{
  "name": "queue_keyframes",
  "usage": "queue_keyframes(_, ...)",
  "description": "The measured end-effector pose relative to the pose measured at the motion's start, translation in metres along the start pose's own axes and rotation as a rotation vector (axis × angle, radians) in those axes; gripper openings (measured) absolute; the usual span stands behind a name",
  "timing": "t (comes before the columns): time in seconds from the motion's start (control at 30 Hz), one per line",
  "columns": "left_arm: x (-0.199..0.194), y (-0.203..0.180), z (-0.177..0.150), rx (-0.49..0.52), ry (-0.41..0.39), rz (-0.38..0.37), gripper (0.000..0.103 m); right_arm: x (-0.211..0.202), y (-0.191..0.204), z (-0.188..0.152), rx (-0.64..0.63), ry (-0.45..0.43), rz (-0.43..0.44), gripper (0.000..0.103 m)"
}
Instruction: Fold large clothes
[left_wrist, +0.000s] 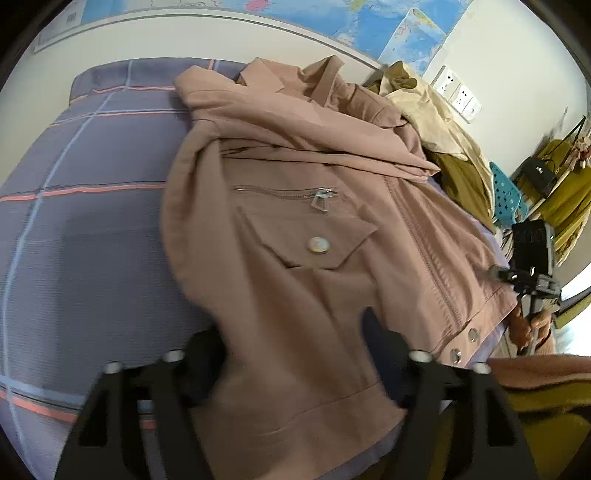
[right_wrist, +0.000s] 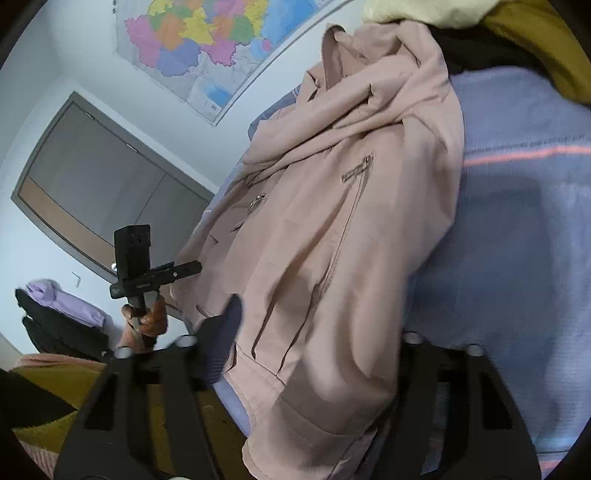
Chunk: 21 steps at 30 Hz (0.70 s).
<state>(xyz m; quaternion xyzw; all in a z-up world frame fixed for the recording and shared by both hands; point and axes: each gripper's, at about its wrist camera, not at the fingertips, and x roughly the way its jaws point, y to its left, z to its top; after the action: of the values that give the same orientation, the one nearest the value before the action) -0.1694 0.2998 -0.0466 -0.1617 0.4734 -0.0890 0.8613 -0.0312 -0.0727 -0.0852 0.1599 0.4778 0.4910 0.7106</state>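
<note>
A dusty-pink jacket (left_wrist: 295, 206) with zip pockets and snap buttons lies front up on a blue-grey checked bed sheet (left_wrist: 92, 221); it also shows in the right wrist view (right_wrist: 332, 240). My left gripper (left_wrist: 295, 354) stands wide open over the jacket's bottom hem, one finger on each side of the cloth. My right gripper (right_wrist: 317, 332) is wide open over the hem at the jacket's other side, its left fingertip (right_wrist: 229, 314) resting by the cloth. Each gripper shows in the other's view, held in a hand: the right one (left_wrist: 532, 280), the left one (right_wrist: 144, 273).
A heap of cream and olive clothes (left_wrist: 443, 122) lies at the bed's far right corner by the wall with maps (left_wrist: 369, 22). A teal perforated stool (left_wrist: 506, 192) and a rack with olive cloth (left_wrist: 565, 184) stand beyond. A grey door (right_wrist: 103, 192) and purple clothes (right_wrist: 62, 299) are left.
</note>
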Motion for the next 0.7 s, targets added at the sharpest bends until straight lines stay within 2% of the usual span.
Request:
queue_keyframes(0.03,0.003,-0.006,0.001,0.002,-0.006,0.038,0.074,0.003,-0.001,0.000,0.021,0.009,0.025,0.030)
queue_keyframes(0.07,0.004,-0.010,0.001,0.011,-0.009,0.062,0.066,0.007,-0.005,-0.001,0.048,0.015,0.054,0.023)
queue_keyframes(0.1,0.007,-0.015,0.001,0.025,-0.004,0.074,0.038,0.009,-0.005,-0.001,0.062,0.010,0.055,0.014)
queue_keyframes(0.13,0.008,-0.016,0.002,0.010,-0.002,0.099,0.017,0.008,-0.007,-0.002,0.077,0.001,0.069,0.009)
queue_keyframes(0.2,0.001,-0.011,0.005,-0.032,-0.014,0.098,0.005,-0.001,-0.003,-0.002,0.097,-0.045,0.124,0.008)
queue_keyframes(0.27,-0.017,-0.007,0.006,-0.071,-0.055,0.070,0.004,-0.018,0.010,0.000,0.075,-0.093,0.166,0.007)
queue_keyframes(0.37,-0.064,-0.003,0.006,-0.103,-0.166,0.001,0.004,-0.045,0.040,0.001,-0.004,-0.143,0.207,0.006)
queue_keyframes(0.43,-0.091,-0.001,0.002,-0.110,-0.227,-0.043,0.003,-0.060,0.057,0.000,-0.045,-0.166,0.241,0.006)
queue_keyframes(0.53,-0.122,-0.002,-0.008,-0.109,-0.288,-0.068,0.003,-0.077,0.077,-0.007,-0.099,-0.177,0.282,0.006)
queue_keyframes(0.6,-0.125,-0.002,-0.014,-0.094,-0.292,-0.064,0.003,-0.082,0.077,-0.012,-0.097,-0.170,0.248,0.006)
queue_keyframes(0.63,-0.119,0.000,-0.017,-0.084,-0.272,-0.062,0.004,-0.080,0.071,-0.013,-0.072,-0.154,0.241,0.006)
queue_keyframes(0.67,-0.112,0.002,-0.019,-0.083,-0.247,-0.081,0.005,-0.076,0.063,-0.016,-0.050,-0.138,0.199,0.006)
queue_keyframes(0.7,-0.099,0.006,-0.022,-0.089,-0.197,-0.101,0.007,-0.071,0.055,-0.020,-0.021,-0.119,0.182,0.006)
